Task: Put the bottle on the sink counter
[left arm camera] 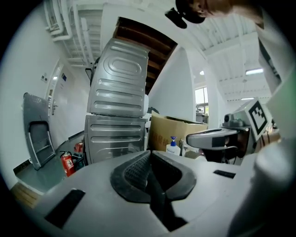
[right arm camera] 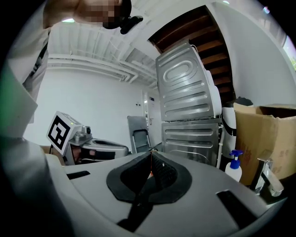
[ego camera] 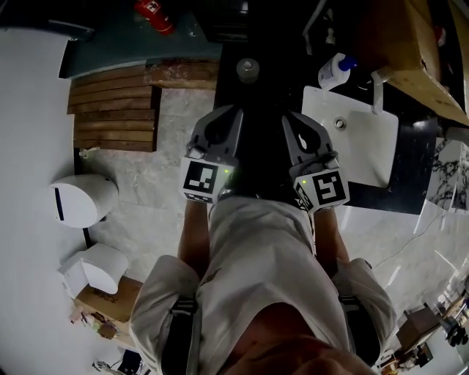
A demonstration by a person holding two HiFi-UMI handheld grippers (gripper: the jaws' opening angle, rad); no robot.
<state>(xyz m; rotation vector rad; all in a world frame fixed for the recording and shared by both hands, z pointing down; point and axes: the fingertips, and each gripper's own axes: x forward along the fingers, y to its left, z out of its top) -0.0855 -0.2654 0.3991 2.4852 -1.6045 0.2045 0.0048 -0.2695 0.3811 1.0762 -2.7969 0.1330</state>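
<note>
A white spray bottle point(ego camera: 333, 72) with a blue nozzle stands on the dark sink counter point(ego camera: 414, 172), at the back left corner of the white basin point(ego camera: 359, 143). The bottle point(left arm camera: 173, 146) shows small and far off in the left gripper view, and the bottle point(right arm camera: 234, 167) also appears at the right of the right gripper view. My left gripper point(ego camera: 236, 111) and right gripper point(ego camera: 288, 117) are held side by side in front of my chest, well short of the bottle. Both are shut with nothing between the pads, as the left gripper point(left arm camera: 149, 156) and right gripper point(right arm camera: 151, 155) show close up.
A faucet point(ego camera: 377, 91) rises at the basin's back edge. A red fire extinguisher point(ego camera: 155, 15) and wooden slats point(ego camera: 113, 110) lie at the back left. Two stacked metal machines point(left arm camera: 118, 115) and a cardboard box point(left arm camera: 178, 132) stand ahead. White bins point(ego camera: 82, 199) sit at the left.
</note>
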